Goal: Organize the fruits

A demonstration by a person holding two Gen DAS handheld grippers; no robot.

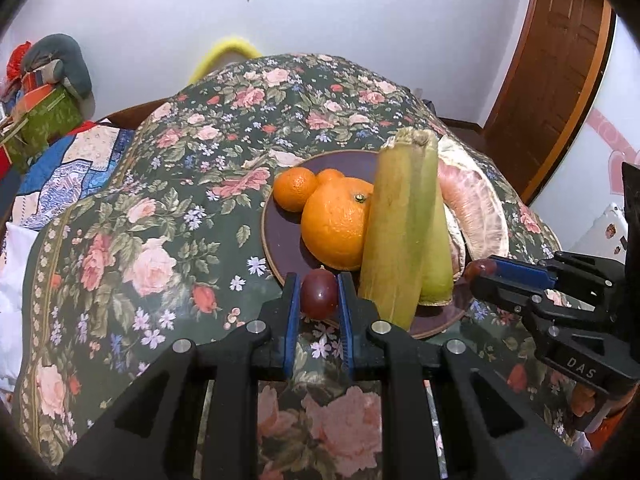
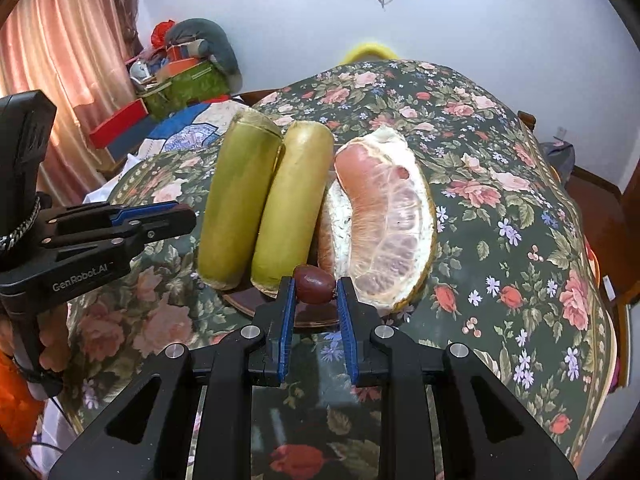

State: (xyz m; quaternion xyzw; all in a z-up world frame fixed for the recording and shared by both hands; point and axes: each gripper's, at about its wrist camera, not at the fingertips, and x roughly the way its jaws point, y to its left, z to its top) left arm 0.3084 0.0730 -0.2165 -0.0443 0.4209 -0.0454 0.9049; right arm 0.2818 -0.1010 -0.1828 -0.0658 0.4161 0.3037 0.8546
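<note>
Blue pads of the left gripper (image 1: 319,294) clamp a dark red grape (image 1: 318,295), held at the near rim of the plate (image 1: 280,240). The right gripper (image 2: 316,286) pinches a second grape (image 2: 314,278) the same way — both are mid-carry, over the plate's near edge. Beyond them lie two sugarcane pieces (image 1: 400,224), a large orange (image 1: 340,228), a mandarin (image 1: 295,189) and pomelo segments (image 2: 384,232). Next, likely, each grape needs a bare spot on the plate — crowded, so a gentle release, or they roll onto the floral cloth (image 1: 160,208).
</note>
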